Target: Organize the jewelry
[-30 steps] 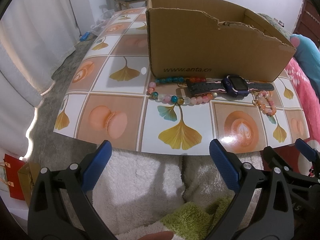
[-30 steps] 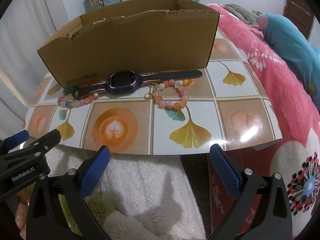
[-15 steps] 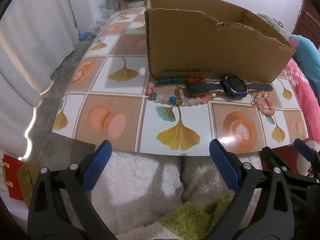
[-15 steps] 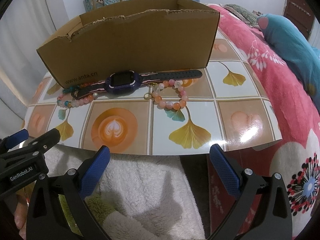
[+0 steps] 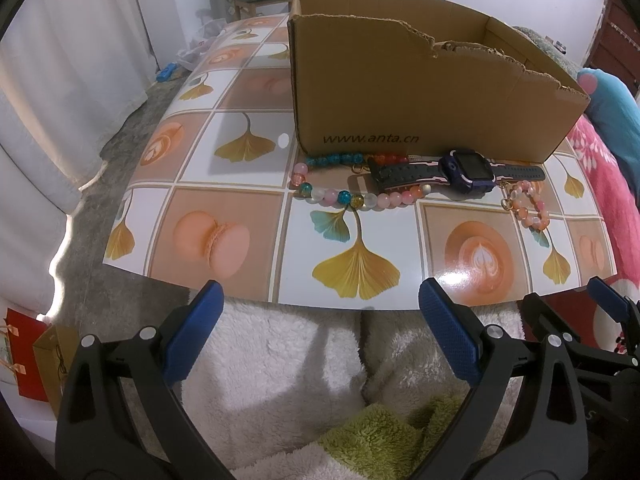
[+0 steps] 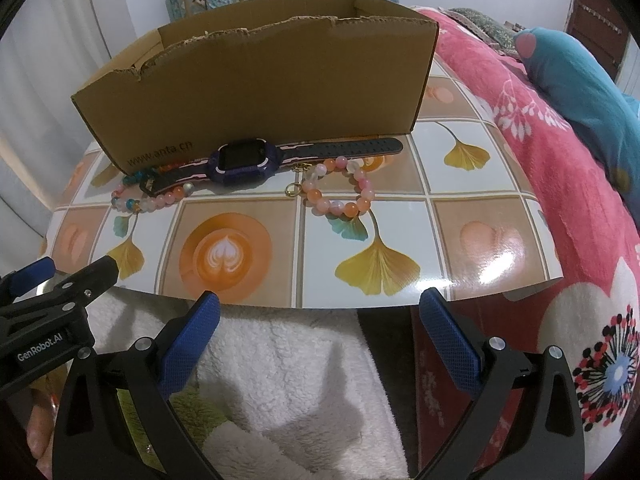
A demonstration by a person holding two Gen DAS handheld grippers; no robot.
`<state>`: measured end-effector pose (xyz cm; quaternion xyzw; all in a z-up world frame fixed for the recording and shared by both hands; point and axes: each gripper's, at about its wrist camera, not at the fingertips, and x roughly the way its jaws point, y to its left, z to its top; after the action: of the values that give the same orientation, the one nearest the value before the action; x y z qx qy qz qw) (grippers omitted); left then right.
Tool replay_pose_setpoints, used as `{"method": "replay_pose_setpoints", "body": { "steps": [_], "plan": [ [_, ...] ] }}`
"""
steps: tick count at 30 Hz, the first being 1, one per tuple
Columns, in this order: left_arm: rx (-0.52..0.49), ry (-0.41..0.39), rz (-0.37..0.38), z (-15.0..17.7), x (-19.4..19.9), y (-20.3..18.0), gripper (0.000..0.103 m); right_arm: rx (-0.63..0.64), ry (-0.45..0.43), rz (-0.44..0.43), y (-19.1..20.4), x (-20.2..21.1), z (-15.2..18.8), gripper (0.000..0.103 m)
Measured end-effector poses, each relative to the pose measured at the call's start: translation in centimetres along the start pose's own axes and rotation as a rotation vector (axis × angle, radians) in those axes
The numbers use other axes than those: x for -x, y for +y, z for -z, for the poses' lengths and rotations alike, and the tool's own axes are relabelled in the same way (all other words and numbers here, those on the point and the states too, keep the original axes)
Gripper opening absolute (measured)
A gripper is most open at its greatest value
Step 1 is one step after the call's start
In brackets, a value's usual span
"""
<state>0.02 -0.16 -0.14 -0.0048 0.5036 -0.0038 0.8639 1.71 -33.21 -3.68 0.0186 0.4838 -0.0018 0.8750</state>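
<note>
Both jaws gape wide, left gripper (image 5: 318,330) and right gripper (image 6: 320,330), near the tiled mat (image 5: 240,184); far off, watch (image 5: 466,170) and beads (image 5: 352,198) touch the box (image 5: 420,96), pink blanket (image 6: 560,184) right

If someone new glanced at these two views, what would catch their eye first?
Probably the big torn-edged cardboard box standing on the leaf-and-latte patterned mat. Right along its front wall lie a purple smartwatch and two beaded bracelets: a multicoloured one under the watch strap, a pink-orange one beside it.
</note>
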Motion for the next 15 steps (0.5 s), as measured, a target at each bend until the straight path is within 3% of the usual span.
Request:
{"method": "replay_pose_setpoints", "body": {
  "steps": [15],
  "plan": [
    [0.0,0.0,0.001,0.0,0.02,-0.02,0.095,0.004,0.0,0.006,0.06,-0.08,0.11,0.097]
  ]
}}
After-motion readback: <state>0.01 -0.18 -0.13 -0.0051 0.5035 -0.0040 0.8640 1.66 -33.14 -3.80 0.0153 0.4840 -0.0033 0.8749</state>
